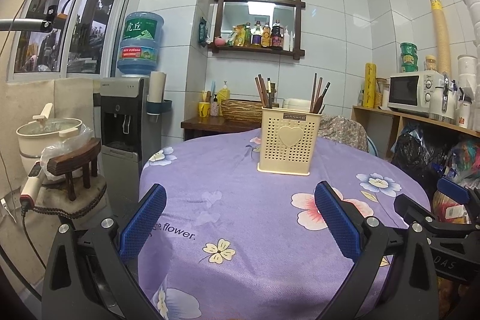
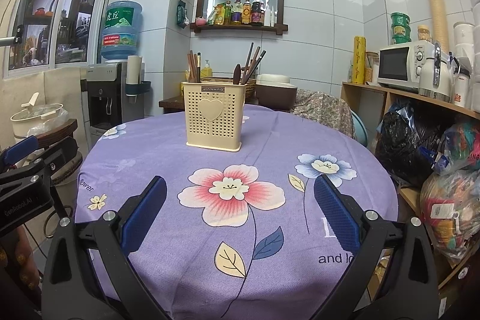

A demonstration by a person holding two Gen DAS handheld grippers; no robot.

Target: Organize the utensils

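Left gripper point(image 1: 240, 221): we see its 2 blue-padded fingers point(image 1: 144, 222) spread wide, nothing between them, hovering over the near edge of the counter point(image 1: 240, 275).
Right gripper point(image 2: 240, 212): we see its 2 fingers point(image 2: 336, 215) spread just as wide and empty, above the big pink flower print on the purple cloth.
Utensil holder point(image 1: 285, 140): a cream perforated caddy with a heart on its front, upright on the counter, well apart from both pairs of fingers. From the left gripper it lies ahead at about 1 o'clock; from the right gripper point(image 2: 213, 116) at about 11 o'clock.
Chopsticks point(image 1: 264, 92): we find dark sticks standing in 2 bunches, 1 in the left compartment and 1 in the right point(image 1: 319, 93), leaning outward.
Spoon point(image 2: 237, 74): a dark handle-end pokes up in the right compartment beside the sticks.
Counter top: we see no loose utensils on the cloth near the fingers.
Microwave point(image 2: 399, 65): on a shelf at 2 o'clock.
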